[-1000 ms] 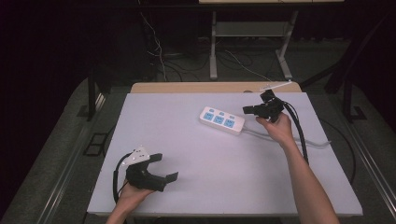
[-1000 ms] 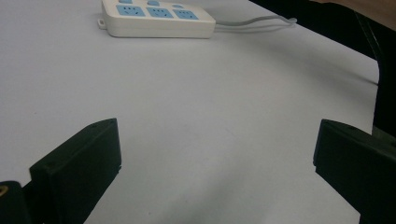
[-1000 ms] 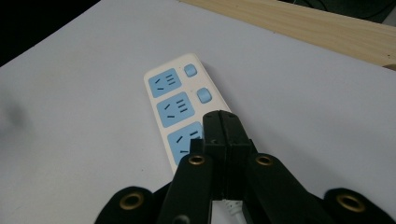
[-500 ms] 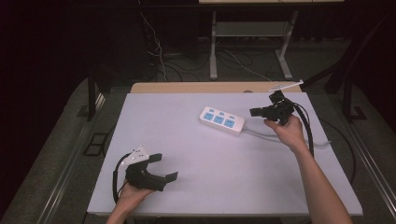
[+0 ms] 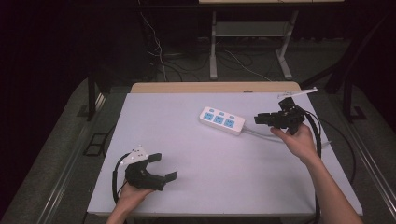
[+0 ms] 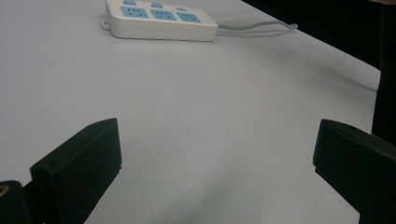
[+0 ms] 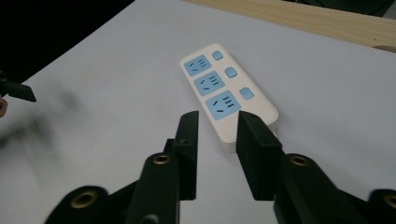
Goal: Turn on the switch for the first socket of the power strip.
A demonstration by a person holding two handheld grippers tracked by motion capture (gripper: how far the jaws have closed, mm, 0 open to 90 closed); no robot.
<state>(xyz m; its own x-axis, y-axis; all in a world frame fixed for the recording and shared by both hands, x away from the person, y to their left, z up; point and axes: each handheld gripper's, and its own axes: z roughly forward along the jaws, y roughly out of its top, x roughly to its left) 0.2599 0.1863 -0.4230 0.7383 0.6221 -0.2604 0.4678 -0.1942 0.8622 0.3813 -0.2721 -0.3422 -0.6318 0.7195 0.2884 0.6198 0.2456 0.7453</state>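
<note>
Nearest, the left gripper (image 5: 163, 167) rests on the white table (image 5: 224, 172) with jaws wide apart and empty, while farther off the right gripper (image 5: 259, 119), jaws just parting and empty, hovers beside one power strip (image 5: 222, 121) with three blue sockets.

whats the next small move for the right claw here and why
Probably ease the right claw forward and down to the near end of the power strip. Its jaws have just been opening with nothing between them, and they hang apart from the strip, aimed at that end.
</note>
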